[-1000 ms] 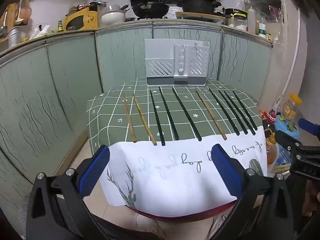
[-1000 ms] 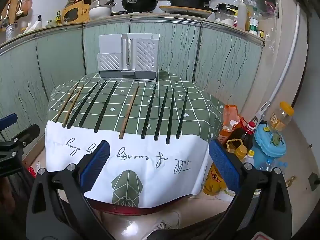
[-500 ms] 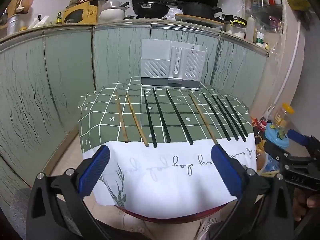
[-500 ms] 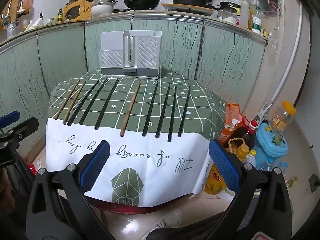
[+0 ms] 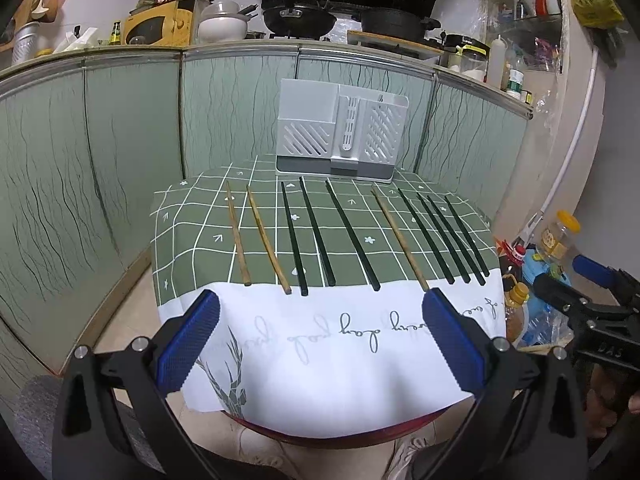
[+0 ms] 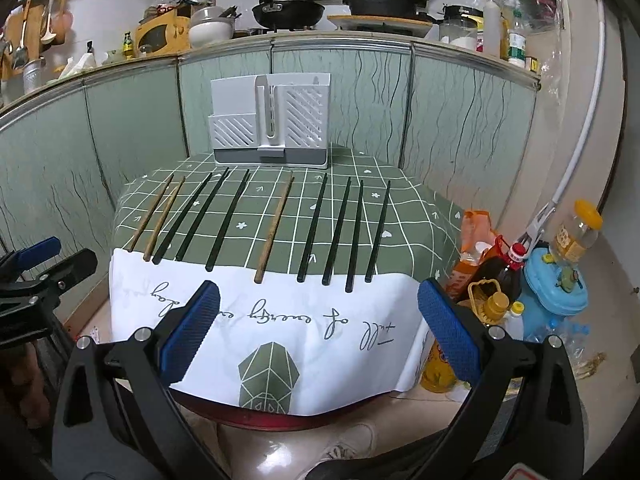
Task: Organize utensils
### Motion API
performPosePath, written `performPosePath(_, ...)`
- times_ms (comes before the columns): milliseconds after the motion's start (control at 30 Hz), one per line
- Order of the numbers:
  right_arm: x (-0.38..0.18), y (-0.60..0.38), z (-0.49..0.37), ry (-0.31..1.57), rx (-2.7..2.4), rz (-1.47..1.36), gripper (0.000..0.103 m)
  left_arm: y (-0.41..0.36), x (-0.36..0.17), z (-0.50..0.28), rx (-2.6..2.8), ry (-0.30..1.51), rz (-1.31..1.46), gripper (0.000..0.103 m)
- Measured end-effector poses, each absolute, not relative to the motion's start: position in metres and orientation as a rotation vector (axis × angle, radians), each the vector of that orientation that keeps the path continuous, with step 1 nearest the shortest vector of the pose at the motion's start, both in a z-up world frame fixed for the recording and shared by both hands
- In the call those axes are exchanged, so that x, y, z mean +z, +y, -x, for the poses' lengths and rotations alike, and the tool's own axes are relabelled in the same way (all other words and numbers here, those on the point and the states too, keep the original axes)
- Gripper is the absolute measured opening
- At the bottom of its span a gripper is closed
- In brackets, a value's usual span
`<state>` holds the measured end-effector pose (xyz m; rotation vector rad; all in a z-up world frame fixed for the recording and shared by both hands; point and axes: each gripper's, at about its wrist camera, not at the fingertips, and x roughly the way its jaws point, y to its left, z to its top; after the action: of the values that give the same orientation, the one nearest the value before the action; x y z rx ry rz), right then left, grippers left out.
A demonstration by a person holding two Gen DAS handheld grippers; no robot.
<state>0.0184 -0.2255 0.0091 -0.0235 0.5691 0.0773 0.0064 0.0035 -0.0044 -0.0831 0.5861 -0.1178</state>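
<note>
Several chopsticks lie side by side on a green checked tablecloth (image 5: 188, 224): black ones (image 5: 352, 236) and three wooden ones (image 5: 238, 236). In the right wrist view they show too, black (image 6: 338, 230) and wooden (image 6: 276, 228). A white slotted utensil holder (image 5: 342, 130) stands at the table's back edge, also in the right wrist view (image 6: 272, 120). My left gripper (image 5: 320, 338) is open and empty in front of the table. My right gripper (image 6: 320, 330) is open and empty, also short of the table.
A white printed cloth (image 5: 332, 344) hangs over the table's front edge. Bottles and a blue container (image 6: 556, 292) crowd the floor to the right. Green cabinets (image 5: 88, 152) surround the table, with pots on the counter above.
Both grippers have moved a little closer to the table and slightly up; the left view has shifted leftward. Chopsticks and holder have not moved.
</note>
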Motion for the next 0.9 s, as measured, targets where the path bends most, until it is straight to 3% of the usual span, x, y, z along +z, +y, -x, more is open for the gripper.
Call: performPosePath(900, 0.0081, -0.2276, -0.0188, 0.619, 0.239, -0.051, 0.095, 0.0046, -0.0103, -0.0098, -0.14, 0.583, 0.084, 0.098)
